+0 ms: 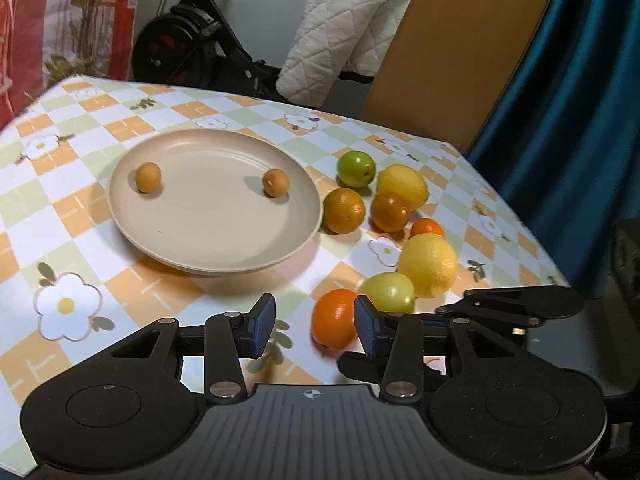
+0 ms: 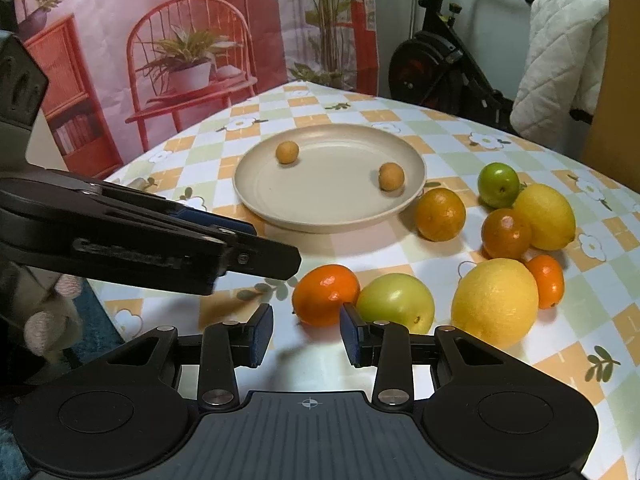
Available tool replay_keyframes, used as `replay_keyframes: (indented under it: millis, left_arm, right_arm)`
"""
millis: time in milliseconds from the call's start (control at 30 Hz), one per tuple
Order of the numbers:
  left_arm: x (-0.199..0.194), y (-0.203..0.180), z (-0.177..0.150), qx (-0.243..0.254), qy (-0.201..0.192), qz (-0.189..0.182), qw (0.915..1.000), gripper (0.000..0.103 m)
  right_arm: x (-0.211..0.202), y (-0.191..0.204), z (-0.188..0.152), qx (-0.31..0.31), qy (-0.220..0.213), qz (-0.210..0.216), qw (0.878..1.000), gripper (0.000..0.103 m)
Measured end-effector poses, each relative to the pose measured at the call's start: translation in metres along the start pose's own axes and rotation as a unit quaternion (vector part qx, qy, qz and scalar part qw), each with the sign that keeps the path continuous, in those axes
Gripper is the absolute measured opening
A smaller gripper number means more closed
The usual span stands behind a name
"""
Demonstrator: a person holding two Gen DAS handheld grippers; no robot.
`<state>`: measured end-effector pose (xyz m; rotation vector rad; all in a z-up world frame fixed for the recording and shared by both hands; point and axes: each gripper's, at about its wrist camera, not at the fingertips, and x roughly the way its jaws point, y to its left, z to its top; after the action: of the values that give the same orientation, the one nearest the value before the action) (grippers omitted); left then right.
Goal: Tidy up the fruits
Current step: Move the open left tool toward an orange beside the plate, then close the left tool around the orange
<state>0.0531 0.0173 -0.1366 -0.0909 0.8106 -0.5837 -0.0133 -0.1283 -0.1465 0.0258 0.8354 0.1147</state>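
A beige plate holds two small brown round fruits. To its right lie loose fruits on the tablecloth: oranges, lemons and green ones. Nearest is a bright orange beside a yellow-green fruit. My left gripper is open, and the orange sits just beyond its right pad, untouched. My right gripper is open too, its pads apart just short of the same orange. Each gripper shows in the other's view: the left, the right.
A large lemon, a small orange, a dark orange, another lemon, a green fruit and an orange crowd the right side. An exercise bike and a quilted cloth stand behind the table.
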Motion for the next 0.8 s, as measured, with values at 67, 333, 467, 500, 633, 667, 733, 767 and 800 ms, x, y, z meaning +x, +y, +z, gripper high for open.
replay_keyframes:
  millis: [67,333,467,500,633,667,733,767,800]
  left_arm:
    - [0.002,0.002,0.001,-0.008,0.002,-0.01,0.9999,0.046]
    - [0.02,-0.001,0.003,0.0,0.014,-0.03,0.9995,0.046]
    - [0.029,0.002,0.003,-0.007,0.023,-0.034,0.9991,0.046]
    - [0.031,0.003,0.003,-0.008,0.026,-0.034,0.9991,0.046]
    - [0.036,0.004,0.003,-0.014,0.032,-0.039,0.9986,0.046]
    - [0.037,0.004,0.003,-0.013,0.034,-0.04,0.9985,0.046]
    - [0.04,0.003,0.002,-0.01,0.038,-0.041,0.9984,0.046]
    - [0.041,0.003,0.002,-0.008,0.039,-0.038,0.9985,0.046]
    - [0.042,0.003,0.002,-0.007,0.038,-0.035,0.9986,0.046]
  right_arm:
    - [0.003,-0.002,-0.001,0.002,0.001,-0.001,1.0,0.033]
    - [0.012,-0.004,0.0,0.006,0.0,-0.008,1.0,0.033]
    - [0.014,-0.007,0.0,0.013,-0.003,-0.008,1.0,0.033]
    - [0.015,-0.008,0.0,0.015,-0.005,-0.008,1.0,0.033]
    - [0.016,-0.009,0.001,0.017,-0.008,-0.005,1.0,0.033]
    - [0.017,-0.009,0.001,0.017,-0.009,-0.004,1.0,0.033]
    - [0.018,-0.009,0.002,0.017,-0.012,-0.003,1.0,0.033]
    - [0.018,-0.008,0.003,0.017,-0.013,-0.002,1.0,0.033]
    - [0.019,-0.008,0.003,0.015,-0.012,-0.001,1.0,0.033]
